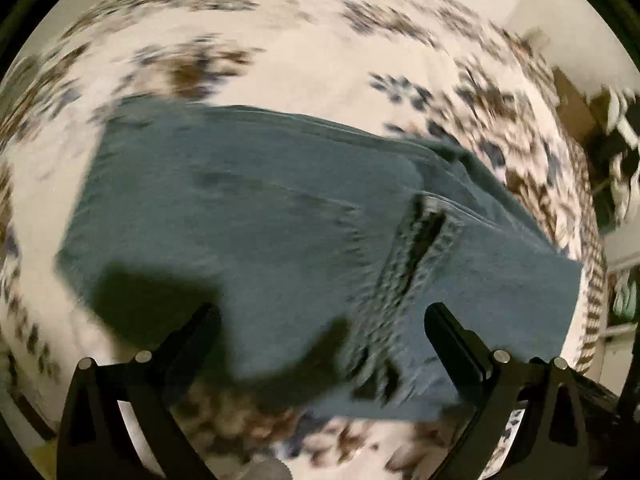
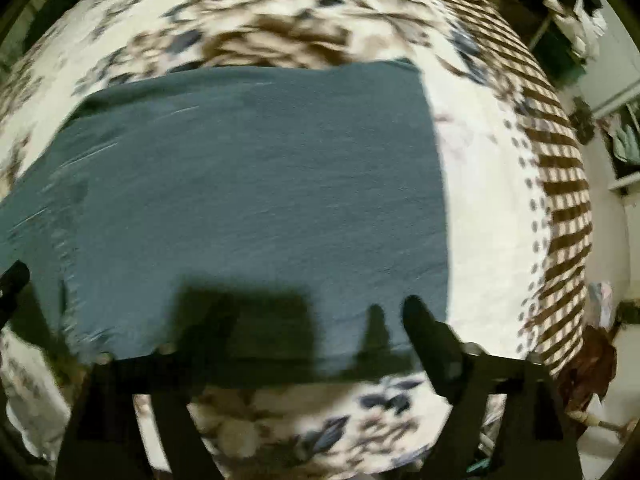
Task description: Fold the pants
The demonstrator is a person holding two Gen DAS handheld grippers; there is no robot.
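Note:
Teal-blue pants (image 1: 260,208) lie folded flat on a floral bedspread (image 1: 280,60), with a dark pocket slit (image 1: 424,240) and a gathered seam toward the right. My left gripper (image 1: 323,312) hovers over their near edge, open, its black fingers (image 1: 448,328) wide apart with nothing pinched. In the right wrist view the pants (image 2: 248,184) form a smooth rectangle. My right gripper (image 2: 316,312) points down at their near edge, open; its right finger (image 2: 424,328) stands near the cloth's near right corner, and the left finger is lost in blur and shadow. Both views are blurred.
The bedspread (image 2: 480,200) has a brown striped border (image 2: 560,184) at its right edge. Beyond it are shelves with clutter (image 2: 624,140) and a brown thing on the floor (image 2: 588,364). A black part (image 2: 14,284) enters at the left rim.

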